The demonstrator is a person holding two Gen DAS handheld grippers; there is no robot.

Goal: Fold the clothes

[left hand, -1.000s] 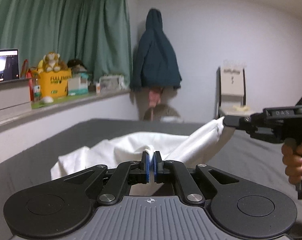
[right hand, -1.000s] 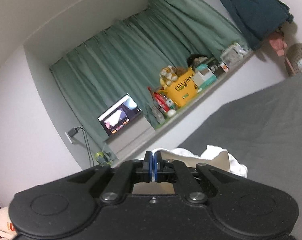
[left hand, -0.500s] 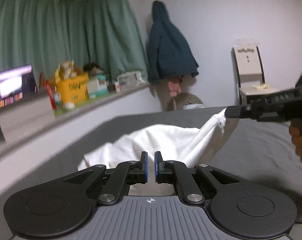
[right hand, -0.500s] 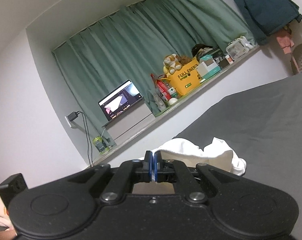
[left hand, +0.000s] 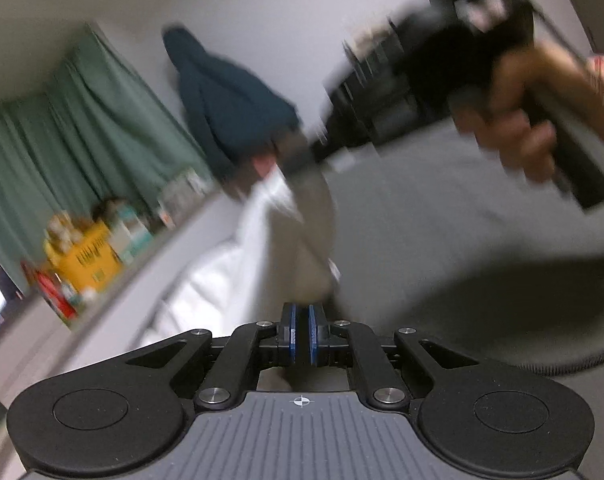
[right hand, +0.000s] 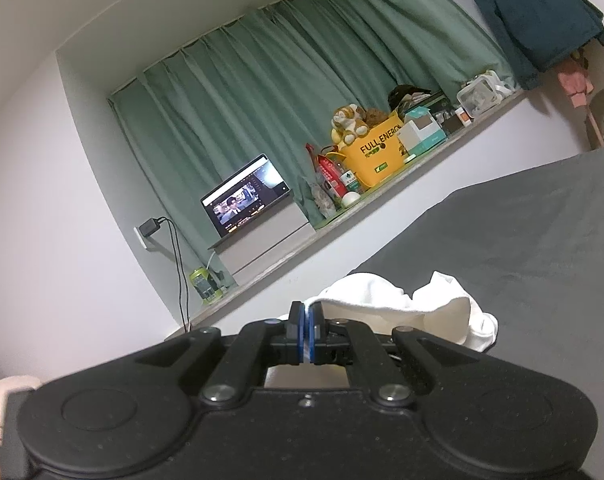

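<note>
A white garment (left hand: pixel 222 280) lies bunched on the grey bed (left hand: pixel 441 220). One edge of it is lifted in a taut strip up to my right gripper (left hand: pixel 298 166), which a hand (left hand: pixel 513 120) holds high at the upper right. The right wrist view shows that gripper (right hand: pixel 305 336) shut on a white edge of the garment (right hand: pixel 381 300), with the rest heaped just beyond it. My left gripper (left hand: pixel 300 332) sits low, right below the hanging cloth. Its blue pads stand a narrow gap apart and I see nothing between them. The left wrist view is motion-blurred.
A ledge along the green curtains carries a yellow box (right hand: pixel 375 156) with a plush toy, small boxes and a laptop (right hand: pixel 246 196). A dark hoodie (left hand: pixel 230 108) hangs on the wall. Bare grey bed (right hand: pixel 521 240) stretches to the right of the garment.
My left gripper let go of the white cloth, then swung and tilted, and its pads have narrowed again. The right gripper kept its hold and now carries the cloth higher and nearer.
</note>
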